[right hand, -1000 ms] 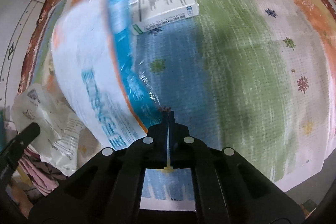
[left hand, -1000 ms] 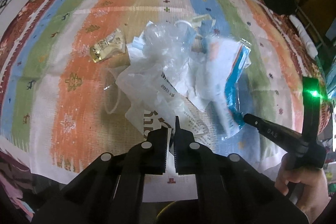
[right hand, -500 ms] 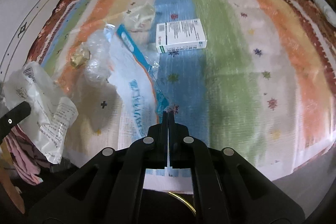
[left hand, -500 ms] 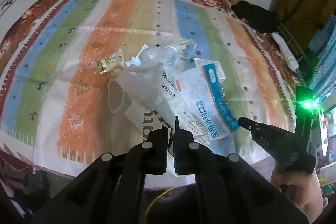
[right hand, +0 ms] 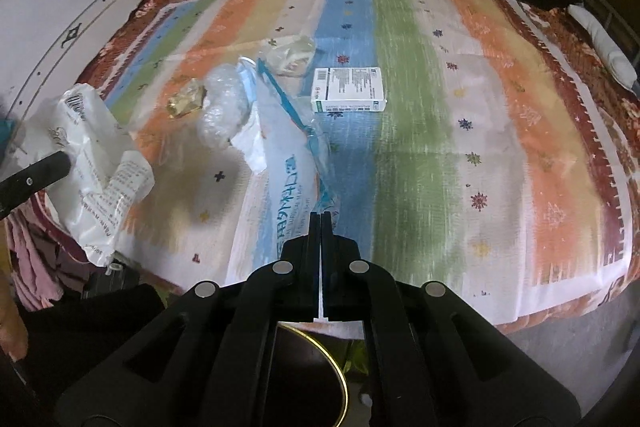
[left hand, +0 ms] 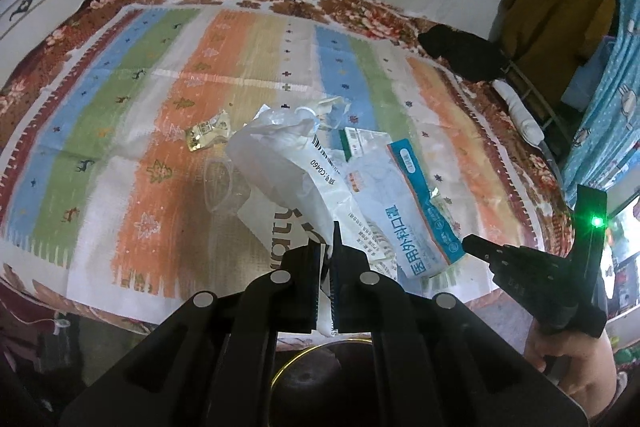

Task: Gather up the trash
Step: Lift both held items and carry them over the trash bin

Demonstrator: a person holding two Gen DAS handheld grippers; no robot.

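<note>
We see left gripper [left hand: 328,247] clenched on white plastic bag [left hand: 288,163], right gripper [right hand: 321,223] clenched on blue mask packet [right hand: 280,187], both above striped bedspread [right hand: 500,147]. Film light, limp, slippery; edge pinch probably suffices.

I can't read the small blurred print on the white cardboard box [right hand: 349,89]; beside it, the blue-and-white plastic mask package [right hand: 280,187] smears.

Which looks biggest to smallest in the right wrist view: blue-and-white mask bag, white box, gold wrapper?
1. blue-and-white mask bag, largest, though it hangs nearest the camera, which inflates it.
2. white box, clearly smaller, lying on the striped cloth.
3. gold wrapper, smallest.
</note>
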